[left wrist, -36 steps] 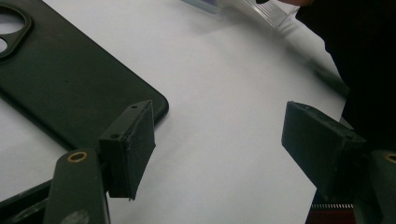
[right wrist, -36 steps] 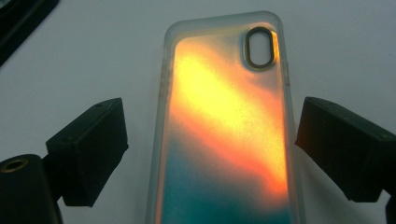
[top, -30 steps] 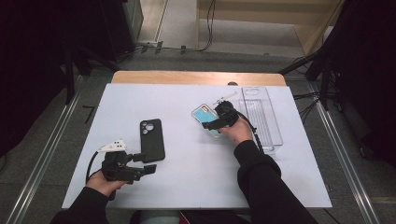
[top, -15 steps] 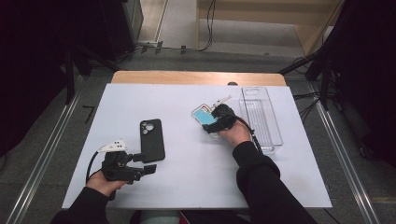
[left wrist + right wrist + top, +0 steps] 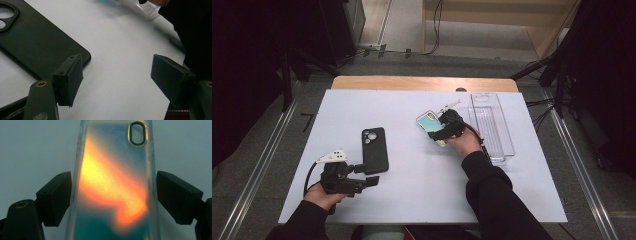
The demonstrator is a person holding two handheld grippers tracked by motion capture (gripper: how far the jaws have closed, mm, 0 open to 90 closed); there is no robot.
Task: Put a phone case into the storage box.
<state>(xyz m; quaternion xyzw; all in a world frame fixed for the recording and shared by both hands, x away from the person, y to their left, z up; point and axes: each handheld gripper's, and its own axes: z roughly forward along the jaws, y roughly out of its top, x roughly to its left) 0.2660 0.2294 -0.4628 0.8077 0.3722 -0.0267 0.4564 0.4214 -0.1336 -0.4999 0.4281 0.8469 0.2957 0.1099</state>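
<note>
A black phone case (image 5: pixel 375 150) lies camera-hole up at the left of the white table (image 5: pixel 412 200). My left gripper (image 5: pixel 368 175) rests just below it, open, and its left pad sits by the case's corner (image 5: pixel 32 42) with bare table between the jaws (image 5: pixel 117 80). An iridescent teal-and-orange phone case (image 5: pixel 426 122) lies flat at centre right. My right gripper (image 5: pixel 437 131) points along it. Its jaws have just been closing, and the pads now stand against the two long edges of the case (image 5: pixel 115 190).
A clear plastic tray (image 5: pixel 491 125) stands lengthwise right of the right hand, near the table's right side. A wooden edge (image 5: pixel 422 82) runs along the far side of the table. Dark sleeves come in from the bottom.
The right gripper has settled slightly onto the iridescent case, with the jaws drawn in to its edges. The left hand and the black case have not moved.
</note>
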